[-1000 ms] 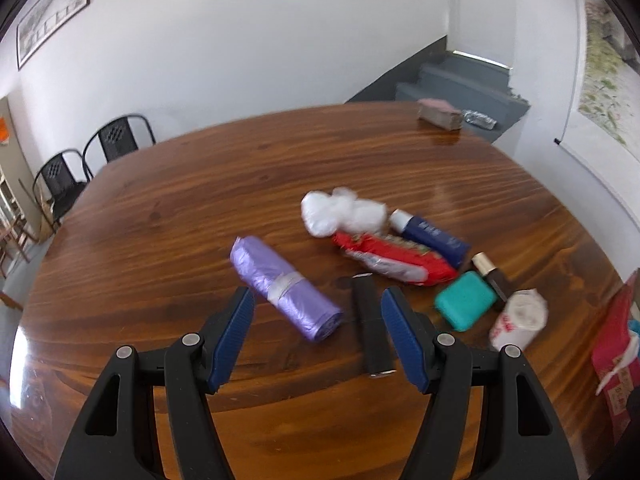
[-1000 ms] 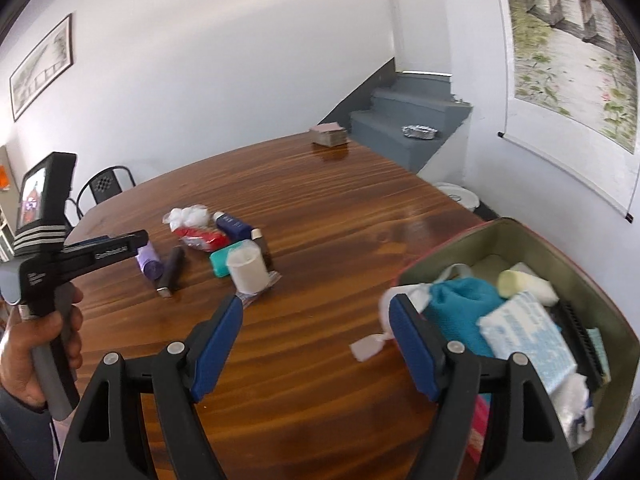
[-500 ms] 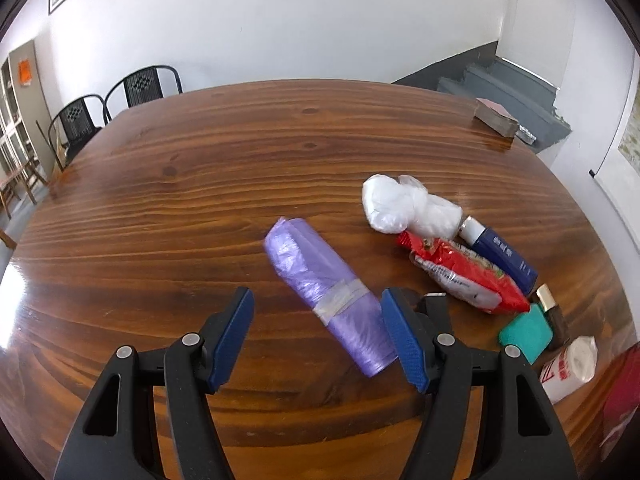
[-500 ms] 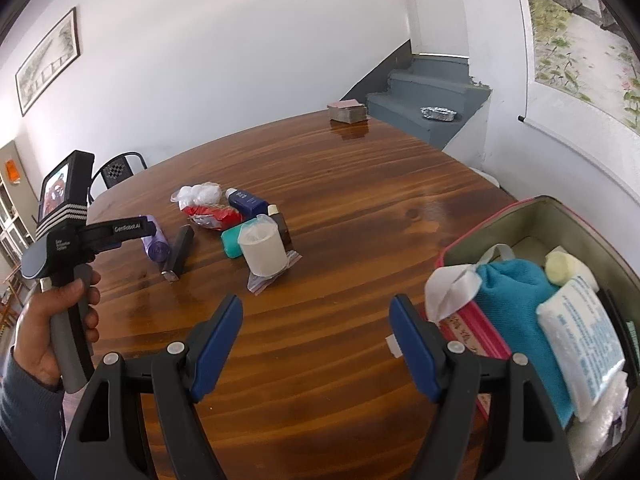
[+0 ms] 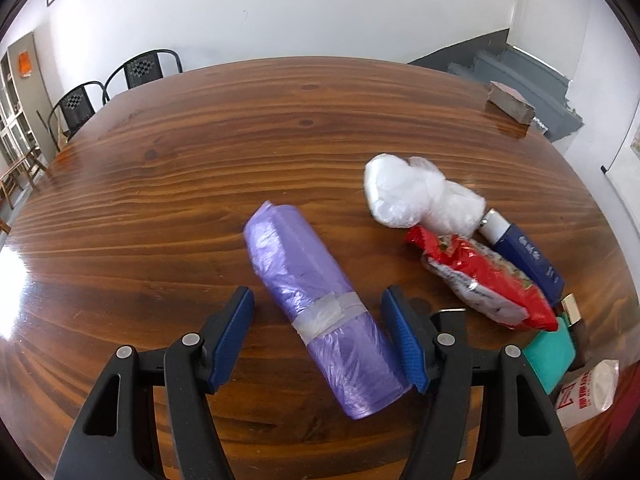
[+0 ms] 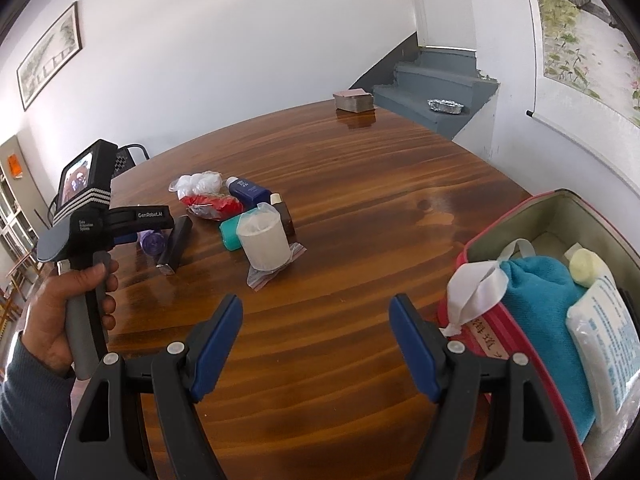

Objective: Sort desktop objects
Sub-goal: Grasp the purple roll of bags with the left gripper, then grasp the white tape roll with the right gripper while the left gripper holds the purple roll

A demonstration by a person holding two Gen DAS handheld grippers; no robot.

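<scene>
A purple roll of bags [image 5: 316, 308] with a tape band lies on the wooden table [image 5: 160, 200]. My left gripper [image 5: 317, 300] hangs open over it, the roll's near half between the jaws. The left pad stands apart from it; the right pad is close by its side. To the right lie a white plastic wad [image 5: 416, 196], a red snack pack [image 5: 480, 276], a blue bottle [image 5: 524, 256], a teal case [image 5: 548, 356] and a wrapped white roll [image 5: 588, 392]. My right gripper [image 6: 316, 308] is open over bare wood, holding nothing, left of the red tin box [image 6: 560, 208].
The tin box holds a blue pouch [image 6: 540, 300] and a white packet [image 6: 604, 344]. A black stick [image 6: 176, 244] lies beside the purple roll. A hand [image 6: 76, 312] grips the left gripper's handle. A brown block [image 5: 512, 104] sits at the far edge; chairs [image 5: 148, 68] stand behind.
My left gripper moved left and down, from over the black stick to straddling the purple roll. The right gripper sank a little; the tin box shifted right in its view.
</scene>
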